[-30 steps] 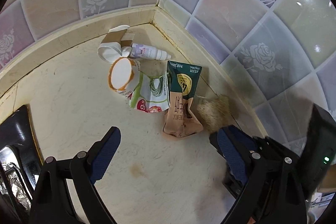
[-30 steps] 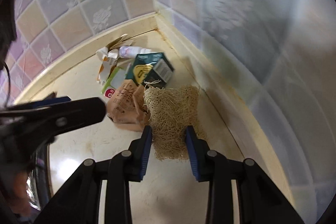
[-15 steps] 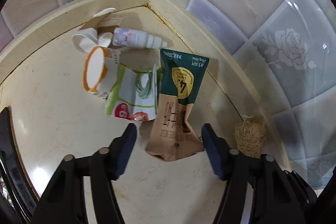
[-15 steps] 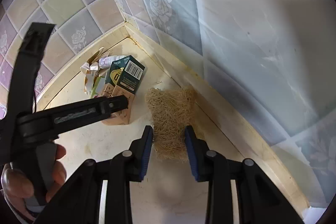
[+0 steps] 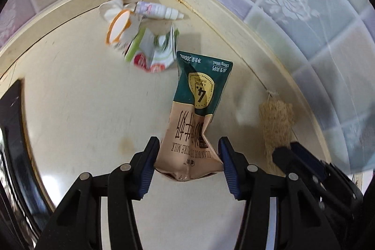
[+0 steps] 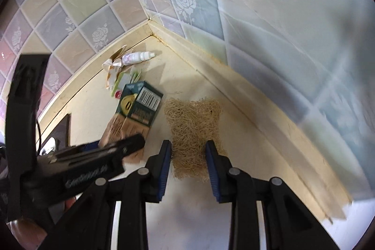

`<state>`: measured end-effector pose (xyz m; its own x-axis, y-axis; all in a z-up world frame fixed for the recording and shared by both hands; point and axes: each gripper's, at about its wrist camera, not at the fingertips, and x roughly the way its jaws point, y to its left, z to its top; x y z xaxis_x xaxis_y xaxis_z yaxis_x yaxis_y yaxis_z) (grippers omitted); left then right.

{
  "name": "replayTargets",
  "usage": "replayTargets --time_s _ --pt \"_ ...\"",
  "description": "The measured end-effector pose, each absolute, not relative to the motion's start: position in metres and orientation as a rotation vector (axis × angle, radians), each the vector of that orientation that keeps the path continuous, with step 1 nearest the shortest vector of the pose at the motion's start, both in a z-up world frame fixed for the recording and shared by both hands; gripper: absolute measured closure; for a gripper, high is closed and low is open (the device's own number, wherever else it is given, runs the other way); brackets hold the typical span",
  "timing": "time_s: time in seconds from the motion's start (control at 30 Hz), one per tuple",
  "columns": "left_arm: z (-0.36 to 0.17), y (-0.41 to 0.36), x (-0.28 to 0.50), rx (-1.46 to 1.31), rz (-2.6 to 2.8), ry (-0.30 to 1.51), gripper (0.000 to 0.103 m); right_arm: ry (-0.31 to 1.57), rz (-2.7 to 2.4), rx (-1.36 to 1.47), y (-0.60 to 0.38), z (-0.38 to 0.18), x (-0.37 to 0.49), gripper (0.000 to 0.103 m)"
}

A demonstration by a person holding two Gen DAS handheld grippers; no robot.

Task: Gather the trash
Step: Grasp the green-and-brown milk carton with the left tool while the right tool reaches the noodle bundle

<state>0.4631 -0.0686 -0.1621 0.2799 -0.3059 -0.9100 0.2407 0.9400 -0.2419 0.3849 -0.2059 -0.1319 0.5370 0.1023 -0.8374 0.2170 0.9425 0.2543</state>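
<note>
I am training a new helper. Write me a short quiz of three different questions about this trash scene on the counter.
1. True or false: the left tool has its fingers on both sides of the milk carton.
2. Multiple choice: what sits between the fingers of the right tool? A) small white bottle B) loofah scrubber C) paper cup
3. Fill in: the small white bottle lies near the ______ where the two tiled walls meet.

Key
1. True.
2. B, the loofah scrubber.
3. Corner; the bottle lies on its side there, beside crumpled wrappers.
</note>
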Motion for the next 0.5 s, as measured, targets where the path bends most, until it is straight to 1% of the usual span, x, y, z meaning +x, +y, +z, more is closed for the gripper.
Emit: replayTargets --time_s 0.17,0.2,0.23,0.5 --pt "-0.143 -0.049 0.411 -0.050 -0.355 1.214 0.053 1.005 -0.039 0.371 -0.205 -0.128 0.347 0.075" --pt "-0.138 -0.045 0.398 -0.047 -0.352 1.207 0.053 1.005 -0.029 0.375 -0.204 -0.126 0.338 0.090" --pt "-0.135 -0.042 0.386 -0.044 -0.351 1.200 0.053 1.003 -0.013 0.380 -0.204 -0.124 0.329 0.093" --pt "-0.115 -0.029 0.298 -0.053 -0.305 1.175 0.053 0.992 0.101 0.315 -0.187 -0.102 0.250 0.095"
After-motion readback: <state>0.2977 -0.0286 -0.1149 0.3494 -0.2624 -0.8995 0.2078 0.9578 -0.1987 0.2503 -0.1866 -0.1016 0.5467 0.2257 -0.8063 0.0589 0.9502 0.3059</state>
